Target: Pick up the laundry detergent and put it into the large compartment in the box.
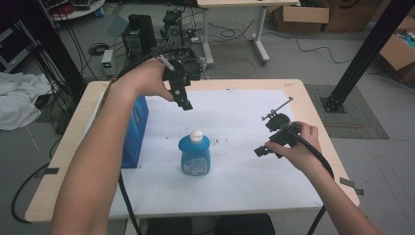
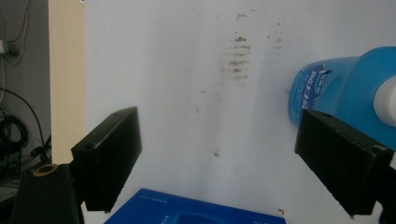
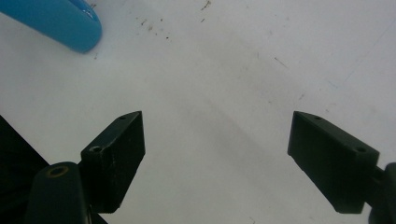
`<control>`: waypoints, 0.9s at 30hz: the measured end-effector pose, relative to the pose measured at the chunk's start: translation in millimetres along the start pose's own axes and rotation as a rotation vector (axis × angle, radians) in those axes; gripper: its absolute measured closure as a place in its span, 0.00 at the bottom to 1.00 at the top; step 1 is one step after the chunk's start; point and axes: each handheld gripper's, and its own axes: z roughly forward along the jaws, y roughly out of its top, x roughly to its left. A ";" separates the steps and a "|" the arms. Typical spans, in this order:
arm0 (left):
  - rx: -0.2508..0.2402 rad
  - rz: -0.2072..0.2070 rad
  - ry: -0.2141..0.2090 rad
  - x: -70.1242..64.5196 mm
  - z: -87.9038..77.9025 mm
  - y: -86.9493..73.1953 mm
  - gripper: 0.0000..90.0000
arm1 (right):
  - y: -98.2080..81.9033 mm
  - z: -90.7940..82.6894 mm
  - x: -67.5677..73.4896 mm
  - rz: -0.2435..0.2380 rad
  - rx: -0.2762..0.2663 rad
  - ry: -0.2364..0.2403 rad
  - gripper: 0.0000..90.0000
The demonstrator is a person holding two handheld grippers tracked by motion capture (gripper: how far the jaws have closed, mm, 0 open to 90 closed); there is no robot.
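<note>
Step in hand: an approach, by the look of it. Both grippers hang above the white sheet with the blue bottle standing between them, untouched.
Left gripper: the left gripper is up behind the bottle, fingers spread wide with nothing between them; in its own view the bottle sits off to the right, partly behind one finger.
Right gripper: the right gripper is out to the bottle's right and well apart from it, fingers wide open over bare sheet, empty.
Bottle position: upright, mid-worktop, just right of the blue box at the sheet's left edge.
Bottle look: squat, rounded shoulders, blue plastic, white cap on top, printed label on the front.
How to do it well: swing the left gripper until the body sits centred between the fingers, then close on the flat sides below the shoulders, not the cap.
Watch for: curved, smooth plastic may slip or tip if one finger touches first.
Box: close by, so a sideways nudge risks knocking into it.
</note>
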 end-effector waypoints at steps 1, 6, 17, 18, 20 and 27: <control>0.000 0.000 0.000 0.0 0.0 0.0 0.17 | 0.0 0.0 0.0 0.000 0.000 0.000 0.21; 0.000 0.010 -0.005 -0.9 0.5 1.9 0.17 | -0.1 -0.7 -2.5 0.006 -0.010 -0.002 0.21; -0.018 0.020 -0.013 -7.1 -12.1 3.7 0.17 | -1.9 0.4 -3.8 -0.003 -0.017 0.002 0.21; -0.016 0.023 -0.014 -8.2 -13.6 3.7 0.17 | -2.3 0.5 -4.4 -0.003 -0.018 0.002 0.21; -0.019 0.024 -0.021 -10.2 -16.6 3.5 0.17 | -2.8 0.8 -5.0 0.005 -0.022 0.002 0.21; -0.014 0.030 -0.048 -19.5 -21.5 2.3 0.17 | -2.5 0.9 -5.8 0.000 -0.032 0.005 0.21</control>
